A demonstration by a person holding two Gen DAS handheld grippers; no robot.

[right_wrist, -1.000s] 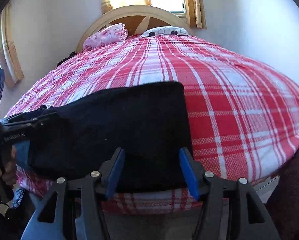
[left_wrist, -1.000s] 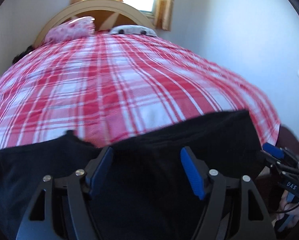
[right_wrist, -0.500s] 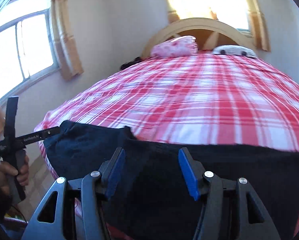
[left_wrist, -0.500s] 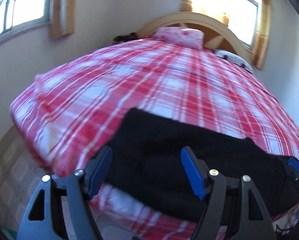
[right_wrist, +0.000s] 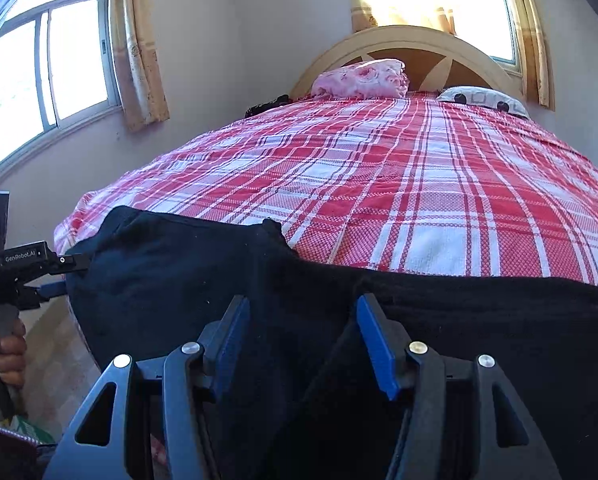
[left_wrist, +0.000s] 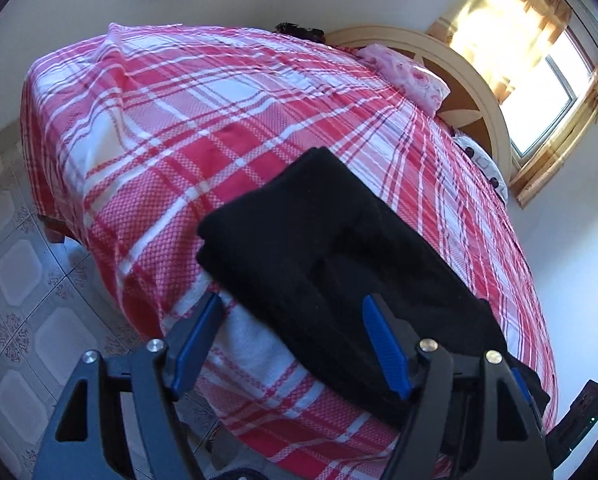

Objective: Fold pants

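Black pants (left_wrist: 323, 248) lie along the foot edge of a bed with a red and white plaid cover (left_wrist: 203, 120). My left gripper (left_wrist: 291, 340) is open and empty, just short of the pants' left end at the bed's edge. In the right wrist view the pants (right_wrist: 187, 272) stretch across the front, and my right gripper (right_wrist: 299, 336) is open over their middle, holding nothing. The left gripper (right_wrist: 55, 276) shows at that view's left edge, at the end of the pants.
A pink pillow (right_wrist: 359, 78) and a white patterned pillow (right_wrist: 483, 100) lie by the curved wooden headboard (right_wrist: 419, 44). Windows with curtains stand to the left (right_wrist: 51, 68) and behind the bed. A tiled floor (left_wrist: 23, 280) lies left of the bed.
Both grippers have swung to the left along the foot of the bed. The left one now faces the pants' left end and the bed's corner. Both stayed open.
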